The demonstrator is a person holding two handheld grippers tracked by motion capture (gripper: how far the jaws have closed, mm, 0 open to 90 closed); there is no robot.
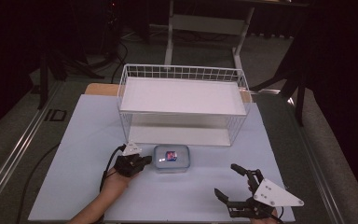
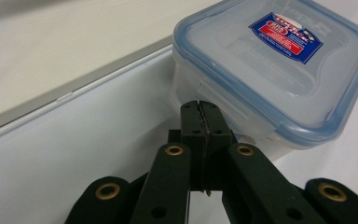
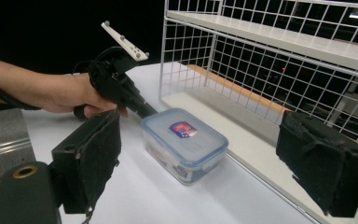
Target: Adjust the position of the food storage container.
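A clear plastic food box with a blue-rimmed lid and a red and blue label (image 1: 171, 158) (image 2: 279, 65) (image 3: 185, 142) lies on the white table in front of the wire rack. My left gripper (image 1: 148, 160) (image 2: 200, 106) (image 3: 150, 112) is shut, with nothing between its jaws. Its closed tips sit at the box's left side, at or just short of the side clip; I cannot tell whether they touch. My right gripper (image 1: 226, 181) (image 3: 205, 158) hangs wide open near the table's front right, apart from the box, its black pads (image 3: 91, 158) framing the box from a distance.
A white wire rack (image 1: 182, 103) (image 3: 279, 60) with an upper shelf and a lower shelf stands behind the box. The white table sheet (image 1: 74, 154) spreads out to the left and front. Dark floor, cables and a desk frame lie beyond.
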